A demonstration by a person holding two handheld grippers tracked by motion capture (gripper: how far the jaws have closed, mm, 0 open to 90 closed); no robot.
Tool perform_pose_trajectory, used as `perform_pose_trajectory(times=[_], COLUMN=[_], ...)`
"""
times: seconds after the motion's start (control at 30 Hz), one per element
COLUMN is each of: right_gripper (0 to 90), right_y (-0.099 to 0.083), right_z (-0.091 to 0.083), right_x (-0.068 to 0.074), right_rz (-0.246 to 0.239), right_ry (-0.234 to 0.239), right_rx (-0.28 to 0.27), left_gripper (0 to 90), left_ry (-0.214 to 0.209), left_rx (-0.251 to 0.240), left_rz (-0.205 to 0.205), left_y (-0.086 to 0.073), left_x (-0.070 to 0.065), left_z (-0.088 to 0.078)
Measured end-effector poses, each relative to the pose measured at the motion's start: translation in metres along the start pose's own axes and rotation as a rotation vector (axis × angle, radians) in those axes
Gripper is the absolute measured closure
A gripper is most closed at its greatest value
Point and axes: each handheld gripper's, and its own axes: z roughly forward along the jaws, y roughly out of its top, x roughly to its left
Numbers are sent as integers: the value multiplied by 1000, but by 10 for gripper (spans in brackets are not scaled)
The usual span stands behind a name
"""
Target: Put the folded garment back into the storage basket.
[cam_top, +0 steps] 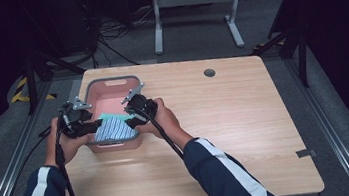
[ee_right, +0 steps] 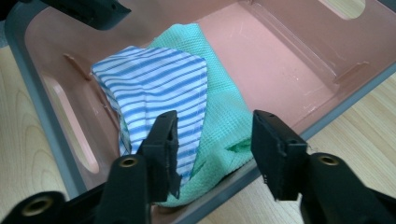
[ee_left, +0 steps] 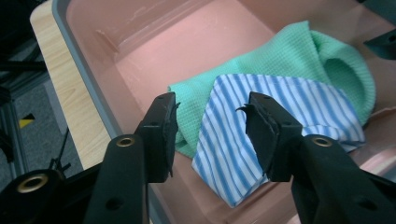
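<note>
A pink basin with a grey rim point(cam_top: 110, 80) point(ee_left: 79, 60) point(ee_right: 299, 51) stands on the wooden table. Inside it, at the near end, a blue-and-white striped cloth point(cam_top: 114, 129) point(ee_left: 275, 107) point(ee_right: 154, 84) lies folded on a green waffle cloth point(cam_top: 110, 116) point(ee_left: 299, 56) point(ee_right: 224, 121). My left gripper point(cam_top: 96, 123) point(ee_left: 211, 123) hangs open over the basin's left side, above the striped cloth. My right gripper point(cam_top: 131, 119) point(ee_right: 215, 140) is open at the basin's right rim, over the edge of both cloths. Nothing is held in either.
The table point(cam_top: 226, 122) stretches bare to the right of the basin, with a cable hole point(cam_top: 209, 72) near its far edge. Black cables trail from both grippers toward the person. A white desk frame point(cam_top: 196, 4) stands on the floor behind.
</note>
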Motion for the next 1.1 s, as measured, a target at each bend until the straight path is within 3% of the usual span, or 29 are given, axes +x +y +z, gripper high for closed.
perform_pose_trajectory(times=[0.27,0.37,0.43,0.6,0.83,1.1], right_gripper=[408,400,397,400,378,372], right_y=[-6,-9,-13,-24,-42,-65], right_z=[-25,-36,-43,-57,-76,-94], right_x=[0,-2,-3,-7,-16,-29], right_rz=[-36,-40,-35,-66,-75,-70], right_ry=[-32,-45,-52,-63,-92,-131], right_rx=[-27,-41,-47,-45,-52,-51], left_gripper=[459,434,422,384,301,266], left_ry=[-22,-21,-43,-59,-70,-88], left_rx=[-37,-52,-55,-82,-109,-125], left_rz=[49,73,81,126,102,138], left_y=[5,8,10,14,18,19], left_x=[-17,-26,-32,-50,-68,-89], left_z=[-19,-23,-26,-30,-28,-25])
